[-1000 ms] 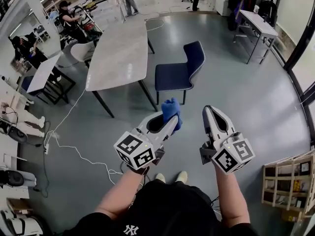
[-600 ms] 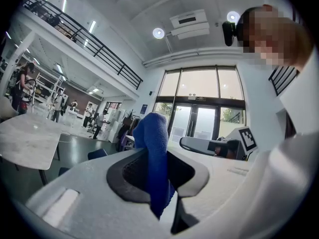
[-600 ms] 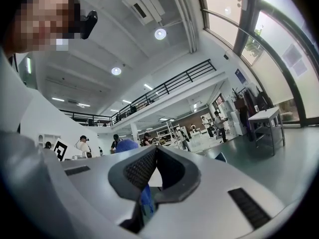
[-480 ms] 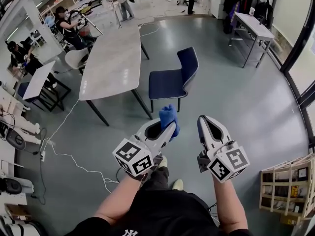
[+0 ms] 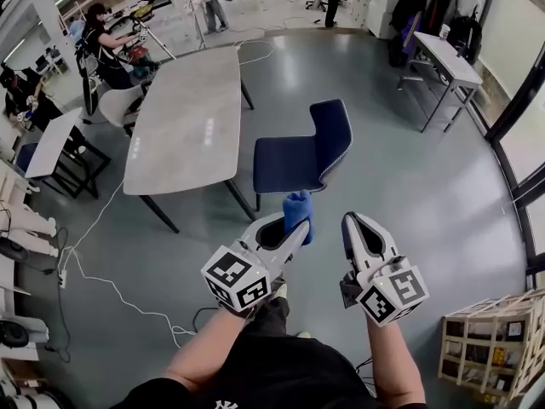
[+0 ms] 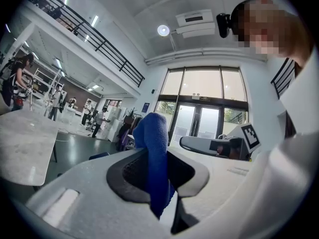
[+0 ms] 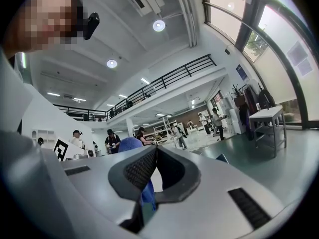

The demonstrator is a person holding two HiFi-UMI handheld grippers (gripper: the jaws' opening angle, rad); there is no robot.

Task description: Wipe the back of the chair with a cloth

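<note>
Lengthwise, cloth [image 5: 297, 208] along left tool [image 5: 293, 227], toward chair [image 5: 294, 155]

Long grey table [image 5: 183, 126], wooden crate [image 5: 490, 348]

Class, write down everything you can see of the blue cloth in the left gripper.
The blue cloth looks like soft, nappy fabric, bunched into a thick fold. It is pinched between the shut jaws of the left gripper, its rounded top poking past the jaw tips and a short end showing behind the dark pads. It is held in the air, short of the navy chair, touching only the jaws.
</note>
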